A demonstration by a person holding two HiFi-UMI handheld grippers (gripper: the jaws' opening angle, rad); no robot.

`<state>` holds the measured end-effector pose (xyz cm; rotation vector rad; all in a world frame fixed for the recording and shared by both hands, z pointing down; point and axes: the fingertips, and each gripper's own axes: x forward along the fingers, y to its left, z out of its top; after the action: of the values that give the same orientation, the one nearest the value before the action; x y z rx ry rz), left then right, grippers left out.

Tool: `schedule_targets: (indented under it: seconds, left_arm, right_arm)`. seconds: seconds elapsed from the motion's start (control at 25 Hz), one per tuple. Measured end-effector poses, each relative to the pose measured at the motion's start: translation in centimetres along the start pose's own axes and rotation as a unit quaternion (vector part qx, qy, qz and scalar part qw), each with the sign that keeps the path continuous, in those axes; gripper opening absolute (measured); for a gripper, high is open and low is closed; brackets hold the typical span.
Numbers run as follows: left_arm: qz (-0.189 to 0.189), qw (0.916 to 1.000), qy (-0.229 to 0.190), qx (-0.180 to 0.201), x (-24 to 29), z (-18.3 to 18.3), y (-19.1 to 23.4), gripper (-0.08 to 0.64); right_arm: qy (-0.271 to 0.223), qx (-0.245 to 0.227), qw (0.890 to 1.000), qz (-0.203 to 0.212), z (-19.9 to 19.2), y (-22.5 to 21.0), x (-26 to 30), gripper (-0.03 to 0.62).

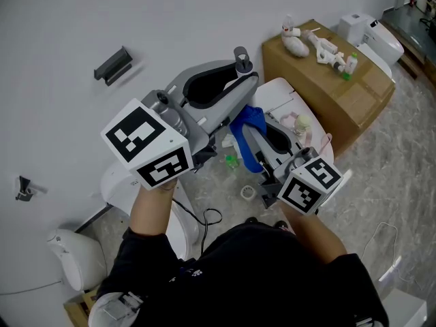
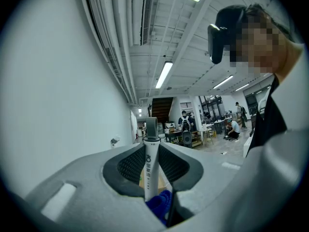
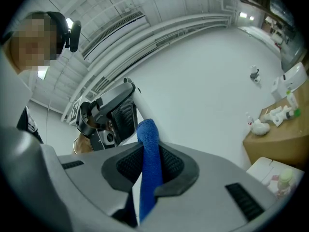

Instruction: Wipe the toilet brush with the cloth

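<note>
The left gripper (image 2: 152, 151) grips the white-handled toilet brush (image 2: 150, 175) by its shaft, and the grey loop end sticks out past the jaw tips. The right gripper (image 3: 147, 151) is clamped on the blue terry cloth (image 3: 148, 178). The cloth's folded top rises above those jaws and lies against the brush shaft.

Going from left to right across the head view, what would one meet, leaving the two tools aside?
A small black wall fitting, black wall bracket, blue cloth, cardboard box.
</note>
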<state>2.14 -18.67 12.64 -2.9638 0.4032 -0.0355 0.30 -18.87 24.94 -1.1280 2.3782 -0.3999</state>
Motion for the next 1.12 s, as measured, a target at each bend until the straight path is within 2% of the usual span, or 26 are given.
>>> schedule_targets:
  seconds: [1.12]
  left_arm:
    - [-0.008, 0.9999, -0.009, 0.005, -0.1, 0.4, -0.2, 0.091]
  right_arm:
    - [0.028, 0.002, 0.999, -0.027, -3.0, -2.4, -0.7, 0.064]
